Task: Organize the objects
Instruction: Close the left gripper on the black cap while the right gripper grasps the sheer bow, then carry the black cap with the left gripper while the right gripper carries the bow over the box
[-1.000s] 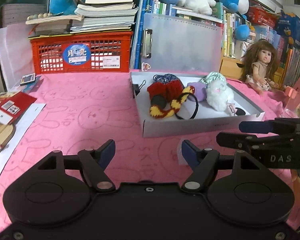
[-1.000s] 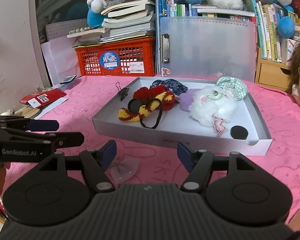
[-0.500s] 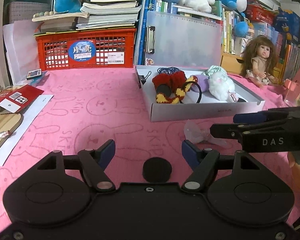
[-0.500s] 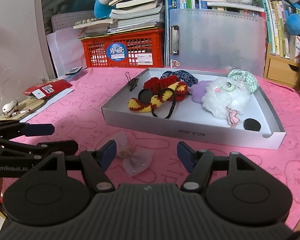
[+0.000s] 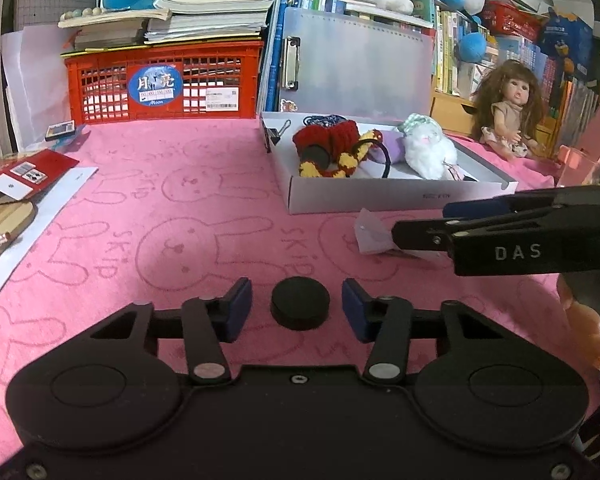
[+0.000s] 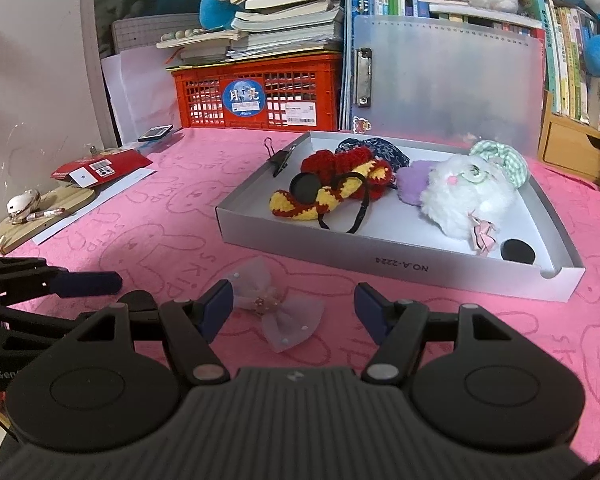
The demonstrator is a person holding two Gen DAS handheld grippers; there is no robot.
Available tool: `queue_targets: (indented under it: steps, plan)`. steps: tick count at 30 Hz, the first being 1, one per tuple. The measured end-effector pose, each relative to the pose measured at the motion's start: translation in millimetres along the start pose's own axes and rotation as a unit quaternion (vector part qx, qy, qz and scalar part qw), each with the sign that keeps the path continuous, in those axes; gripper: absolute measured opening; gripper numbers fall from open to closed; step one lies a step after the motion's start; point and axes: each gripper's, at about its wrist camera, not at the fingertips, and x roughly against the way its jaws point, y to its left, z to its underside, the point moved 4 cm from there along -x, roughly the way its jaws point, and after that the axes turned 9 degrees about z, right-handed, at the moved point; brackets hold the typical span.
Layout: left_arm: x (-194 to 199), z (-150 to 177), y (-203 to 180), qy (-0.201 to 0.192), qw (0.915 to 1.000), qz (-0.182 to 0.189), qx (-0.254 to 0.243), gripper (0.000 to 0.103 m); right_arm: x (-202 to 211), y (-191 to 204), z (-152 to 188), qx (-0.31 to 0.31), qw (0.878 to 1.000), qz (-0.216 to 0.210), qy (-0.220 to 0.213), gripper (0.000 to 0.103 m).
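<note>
A black round disc (image 5: 300, 307) lies on the pink cloth between the open fingers of my left gripper (image 5: 297, 308). A sheer pale bow (image 6: 278, 312) with a beaded centre lies just ahead of my open right gripper (image 6: 293, 308); it also shows in the left wrist view (image 5: 374, 236), partly behind the right gripper's fingers (image 5: 472, 208). A white shallow box (image 6: 400, 254) behind holds a red and yellow knitted piece (image 6: 332, 192), a white plush (image 6: 468, 196), a purple pouch and a black disc (image 6: 518, 251).
A red crate (image 5: 164, 84) under stacked books and a translucent clipboard (image 5: 360, 68) stand at the back. A doll (image 5: 508, 112) sits at the right. A red packet (image 5: 20, 168), white paper and a wooden board lie at the left edge. A binder clip (image 6: 278, 158) grips the box's corner.
Both grippers have pulled back from the box. The black disc has come into view between my left fingers, and the bow now lies in front of my right gripper.
</note>
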Motion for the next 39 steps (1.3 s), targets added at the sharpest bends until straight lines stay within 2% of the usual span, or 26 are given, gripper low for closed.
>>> queue_targets:
  steps: [7, 13, 21, 39]
  plan:
    - [1.7, 2.2, -1.3, -0.003, 1.0, 0.0, -0.004, 0.039, -0.1, 11.2, -2.4, 0.019, 1.0, -0.002, -0.011, 0.078]
    - [2.5, 1.9, -0.2, -0.004, 1.0, 0.001, 0.001, 0.038, 0.7, 20.7, -2.6, 0.041, 0.999, -0.005, -0.015, 0.063]
    - [2.7, 1.7, 1.7, -0.006, 1.0, 0.002, 0.003, 0.037, -1.6, 21.4, -1.8, 0.044, 0.999, 0.001, -0.012, 0.036]
    - [2.5, 3.1, -1.1, -0.006, 1.0, 0.0, -0.006, 0.037, -7.6, 23.6, 0.5, 0.049, 0.999, 0.0, -0.001, 0.032]
